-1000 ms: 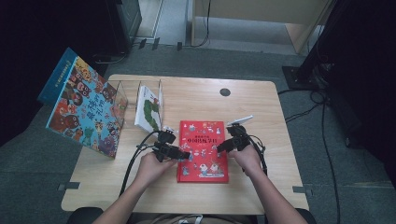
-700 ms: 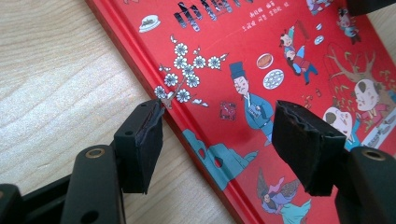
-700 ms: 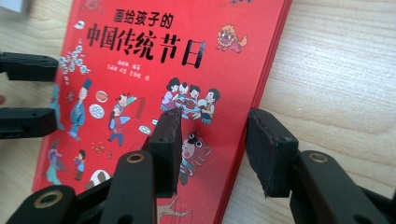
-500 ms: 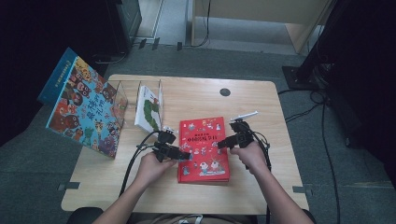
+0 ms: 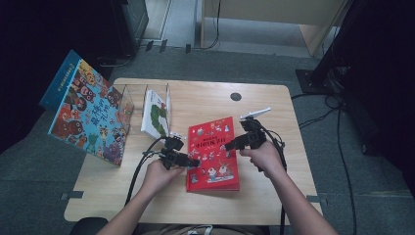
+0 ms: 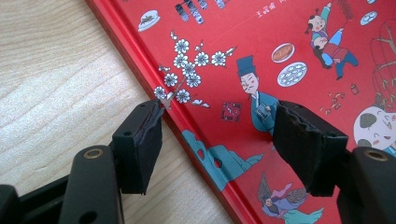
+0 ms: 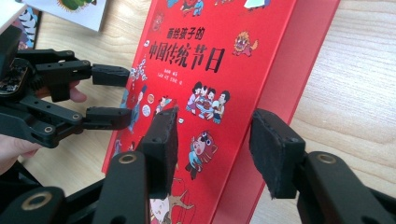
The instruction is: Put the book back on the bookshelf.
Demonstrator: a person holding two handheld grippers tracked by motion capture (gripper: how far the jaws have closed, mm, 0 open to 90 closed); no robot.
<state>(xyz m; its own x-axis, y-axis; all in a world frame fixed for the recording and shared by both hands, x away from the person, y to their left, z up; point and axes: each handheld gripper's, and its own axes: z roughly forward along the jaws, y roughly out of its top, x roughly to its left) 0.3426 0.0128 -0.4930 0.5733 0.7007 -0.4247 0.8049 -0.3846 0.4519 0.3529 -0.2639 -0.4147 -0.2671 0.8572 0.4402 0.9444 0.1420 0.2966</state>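
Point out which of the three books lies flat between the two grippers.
The red book, cover up on the table. The white book stands in the clear rack, and the big blue book leans at the table's left edge.

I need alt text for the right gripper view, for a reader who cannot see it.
A red picture book lies on a wooden table, its right edge between the open black jaws of the right tool. At the left, the left tool, held in a hand, straddles the book's opposite edge with its jaws apart.
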